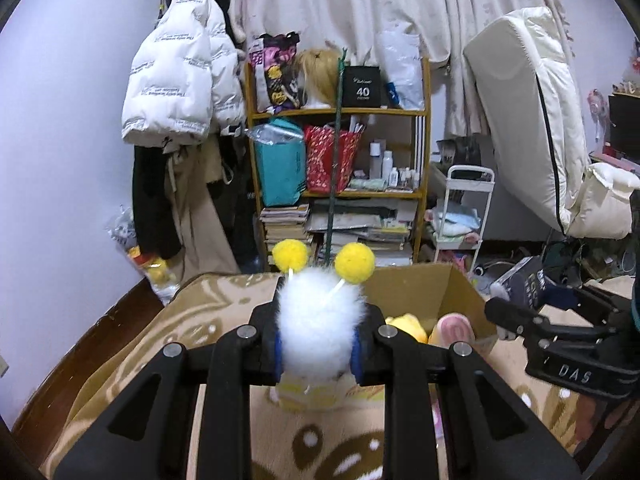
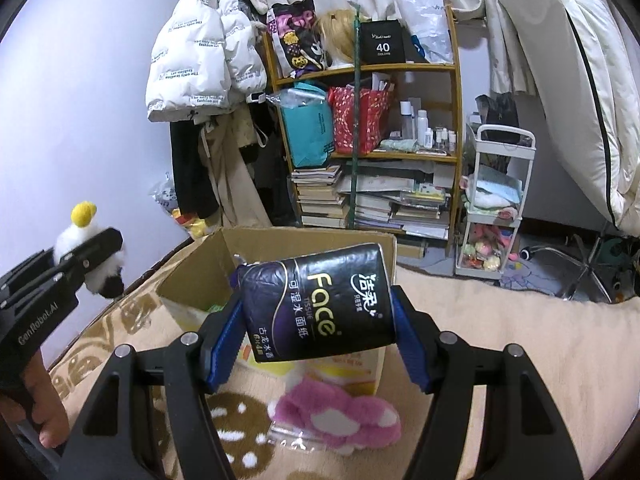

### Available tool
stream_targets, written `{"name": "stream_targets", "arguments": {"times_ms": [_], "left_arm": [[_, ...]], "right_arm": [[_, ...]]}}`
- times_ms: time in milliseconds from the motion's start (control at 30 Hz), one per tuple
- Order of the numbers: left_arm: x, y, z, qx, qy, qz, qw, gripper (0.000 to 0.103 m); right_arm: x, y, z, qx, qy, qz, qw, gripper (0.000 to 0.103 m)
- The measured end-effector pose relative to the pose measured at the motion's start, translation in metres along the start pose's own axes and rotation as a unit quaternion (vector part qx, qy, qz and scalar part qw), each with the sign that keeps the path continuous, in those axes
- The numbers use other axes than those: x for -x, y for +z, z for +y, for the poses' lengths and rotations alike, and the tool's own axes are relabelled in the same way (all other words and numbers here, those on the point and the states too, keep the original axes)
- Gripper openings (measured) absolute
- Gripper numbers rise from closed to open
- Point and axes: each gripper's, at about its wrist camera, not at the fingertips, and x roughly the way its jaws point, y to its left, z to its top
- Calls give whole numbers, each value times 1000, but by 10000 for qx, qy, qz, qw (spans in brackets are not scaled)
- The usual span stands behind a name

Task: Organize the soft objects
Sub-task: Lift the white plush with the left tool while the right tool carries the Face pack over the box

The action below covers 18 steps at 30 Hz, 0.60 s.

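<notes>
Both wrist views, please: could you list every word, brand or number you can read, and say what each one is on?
"Face", "TISSUE": black tissue pack in the right tool; its smaller Chinese print is unclear.
"40": black box on the shelf.
"The only leading fashion art": white jacket.
"GenRobot.AI": left tool, right wrist view.
"DAS": right tool, left wrist view.
Book spines and bottle labels: too small.

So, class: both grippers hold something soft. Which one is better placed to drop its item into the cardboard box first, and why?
Right. The right gripper holds the black tissue pack close against the brown cardboard box opening; the left gripper, clamping the white fluffy toy with yellow pom-poms, sits further back.
</notes>
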Motion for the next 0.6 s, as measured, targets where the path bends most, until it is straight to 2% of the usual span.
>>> {"name": "stream_targets", "arguments": {"times_ms": [200, 600], "left_arm": [[-22, 5, -7, -191, 11, -64, 9998, 23], [-51, -4, -15, -380, 23, 133, 9992, 23]], "right_arm": [[-12, 8, 0, 112, -3, -39, 9999, 72], [-43, 10, -5, 185, -22, 97, 9998, 72]]}}
